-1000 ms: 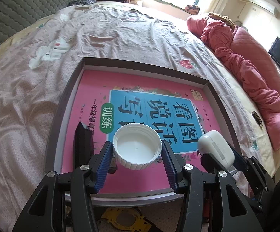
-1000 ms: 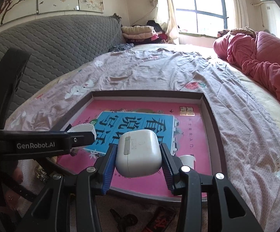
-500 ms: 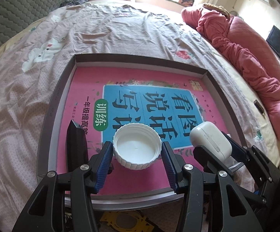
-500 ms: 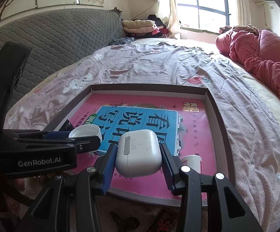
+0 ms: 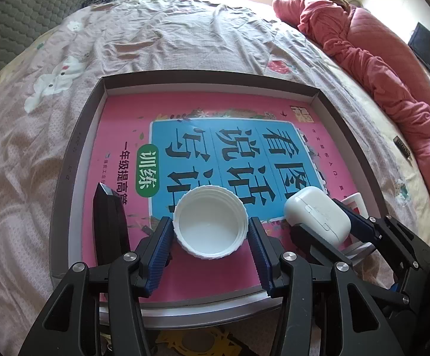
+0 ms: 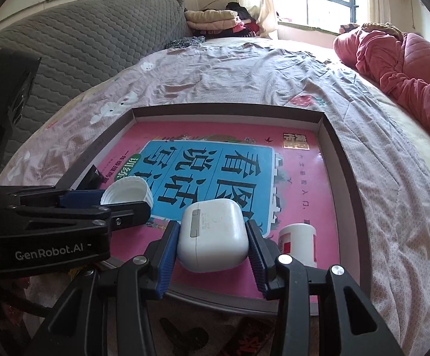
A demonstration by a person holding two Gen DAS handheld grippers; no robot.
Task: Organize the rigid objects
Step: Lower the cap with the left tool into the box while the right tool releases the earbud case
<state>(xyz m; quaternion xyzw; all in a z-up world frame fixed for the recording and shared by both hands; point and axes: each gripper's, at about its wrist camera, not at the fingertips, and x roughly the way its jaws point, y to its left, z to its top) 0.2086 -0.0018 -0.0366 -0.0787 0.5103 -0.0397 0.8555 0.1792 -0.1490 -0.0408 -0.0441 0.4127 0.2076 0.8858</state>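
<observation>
My left gripper (image 5: 210,231) is shut on a white ribbed jar lid (image 5: 211,222), hollow side up, over the near part of a shallow grey tray (image 5: 72,154) on the bed. A pink and blue book (image 5: 229,148) covers the tray's floor. My right gripper (image 6: 213,234) is shut on a white earbuds case (image 6: 213,234), held just above the book's near edge; the same case (image 5: 318,215) shows at the right of the left wrist view. The lid (image 6: 127,191) and left gripper (image 6: 114,203) appear at the left of the right wrist view.
A black wedge-shaped object (image 5: 109,222) stands in the tray's near left corner. A small white bottle with a red label (image 6: 298,244) stands at the near right. A red quilt (image 5: 378,59) lies along the bed's right side, a grey padded headboard (image 6: 81,38) at the left.
Both views have tilted downward a little, so the tray sits fuller and lower in frame. Both grips hold unchanged on the lid and the case.
</observation>
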